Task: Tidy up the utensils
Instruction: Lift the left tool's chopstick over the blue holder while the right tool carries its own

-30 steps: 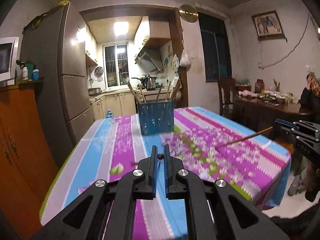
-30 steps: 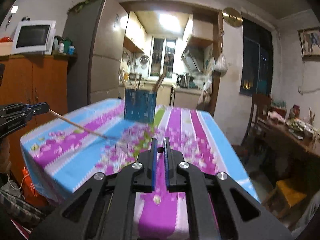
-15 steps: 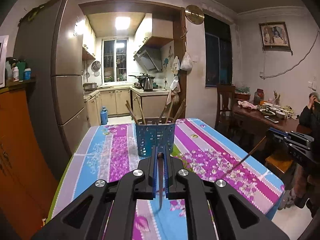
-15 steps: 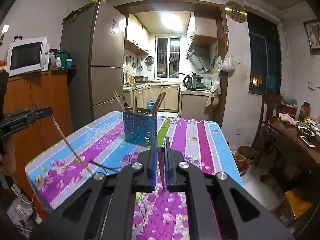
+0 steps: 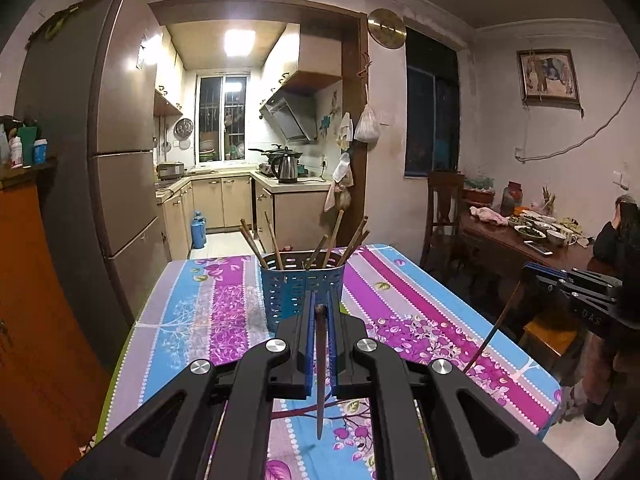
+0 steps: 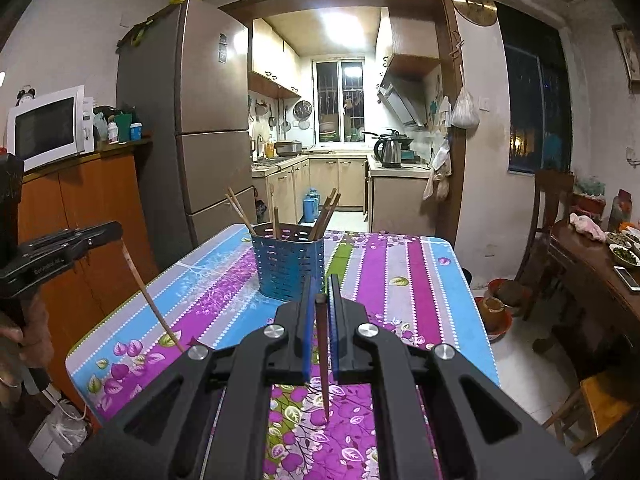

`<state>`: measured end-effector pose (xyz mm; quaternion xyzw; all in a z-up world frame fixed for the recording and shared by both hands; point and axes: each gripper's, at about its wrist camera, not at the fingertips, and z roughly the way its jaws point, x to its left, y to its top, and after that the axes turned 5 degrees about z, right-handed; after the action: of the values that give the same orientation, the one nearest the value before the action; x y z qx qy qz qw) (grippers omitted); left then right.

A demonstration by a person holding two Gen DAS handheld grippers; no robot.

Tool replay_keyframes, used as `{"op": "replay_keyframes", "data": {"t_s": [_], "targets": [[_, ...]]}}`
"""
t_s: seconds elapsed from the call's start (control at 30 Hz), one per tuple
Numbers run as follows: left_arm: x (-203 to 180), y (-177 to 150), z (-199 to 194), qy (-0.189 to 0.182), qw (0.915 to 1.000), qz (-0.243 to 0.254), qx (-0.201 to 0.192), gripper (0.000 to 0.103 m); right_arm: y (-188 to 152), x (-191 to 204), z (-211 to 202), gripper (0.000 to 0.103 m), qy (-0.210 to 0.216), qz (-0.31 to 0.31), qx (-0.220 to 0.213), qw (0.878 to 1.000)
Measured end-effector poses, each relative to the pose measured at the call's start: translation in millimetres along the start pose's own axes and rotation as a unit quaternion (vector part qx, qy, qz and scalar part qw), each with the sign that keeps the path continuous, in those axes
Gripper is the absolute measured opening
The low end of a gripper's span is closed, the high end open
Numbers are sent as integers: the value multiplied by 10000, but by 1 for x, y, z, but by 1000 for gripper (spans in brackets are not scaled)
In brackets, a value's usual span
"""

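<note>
Left hand-held gripper [image 5: 319,312]: clamped on a dark chopstick [image 5: 320,376], now hanging tip-down between the blue pads; a second ago only its end showed.

Right hand-held gripper [image 6: 319,300]: likewise clamped on its chopstick [image 6: 322,352], swung from slanting across the cloth to near vertical.

Both sticks are lifted clear of the tabletop [image 5: 420,320], likely ready for insertion.

Holder [image 5: 302,294]: at 12 o'clock, blue perforated plastic, rounded and upright, several chopsticks fanned inside.

Sticks: slender, tapered, dark wood.

Cloth: glossy, floral, striped purple and blue.
</note>
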<state>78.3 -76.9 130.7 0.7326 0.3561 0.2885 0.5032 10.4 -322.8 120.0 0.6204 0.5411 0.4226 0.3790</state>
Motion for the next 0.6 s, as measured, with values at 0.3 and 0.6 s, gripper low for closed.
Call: {"op": "replay_keyframes", "data": {"t_s": [0.3, 0.6], "targets": [[-2, 4, 8, -120, 9999, -39, 73, 7, 11, 9, 5, 5, 133, 19, 104, 9999], [1, 1, 12, -113, 9999, -24, 51, 7, 13, 20, 12, 5, 207, -38, 174, 9996]]}}
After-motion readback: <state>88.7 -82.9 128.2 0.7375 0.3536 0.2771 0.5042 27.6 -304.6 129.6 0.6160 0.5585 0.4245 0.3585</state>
